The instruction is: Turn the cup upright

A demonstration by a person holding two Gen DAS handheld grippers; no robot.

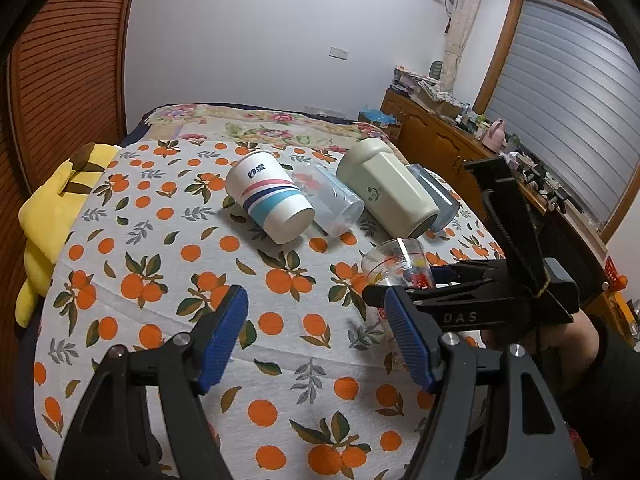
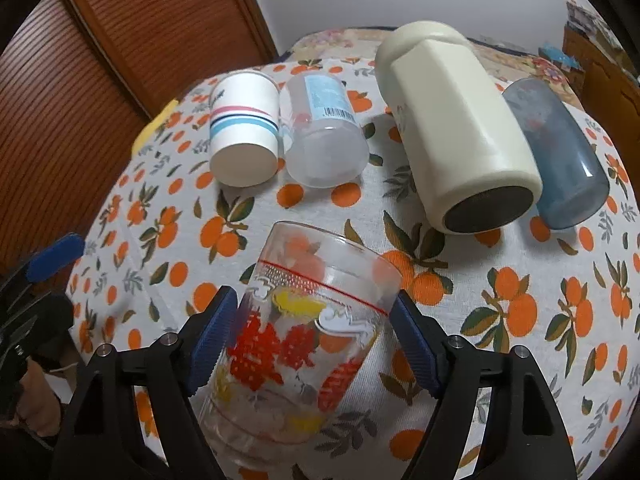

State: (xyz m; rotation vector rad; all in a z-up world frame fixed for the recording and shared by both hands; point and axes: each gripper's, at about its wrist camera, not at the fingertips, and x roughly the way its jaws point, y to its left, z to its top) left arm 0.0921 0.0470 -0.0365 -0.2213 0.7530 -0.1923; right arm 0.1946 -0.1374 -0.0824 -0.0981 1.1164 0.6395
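A clear glass cup with red and yellow prints (image 2: 304, 332) stands between the blue pads of my right gripper (image 2: 312, 340), which is shut on it, rim up and tilted slightly away. In the left wrist view the same cup (image 1: 398, 266) shows at right, held by the right gripper (image 1: 404, 288). My left gripper (image 1: 316, 340) is open and empty above the orange-print cloth (image 1: 160, 240). Four cups lie on their sides at the back: a striped paper cup (image 2: 244, 132), a clear plastic cup (image 2: 320, 136), a cream tumbler (image 2: 452, 120) and a blue-grey cup (image 2: 560, 152).
A yellow plush toy (image 1: 52, 216) lies at the table's left edge. A wooden slatted door (image 2: 132, 48) stands behind at left. A wooden cabinet with clutter (image 1: 452, 128) runs along the right, under a window blind.
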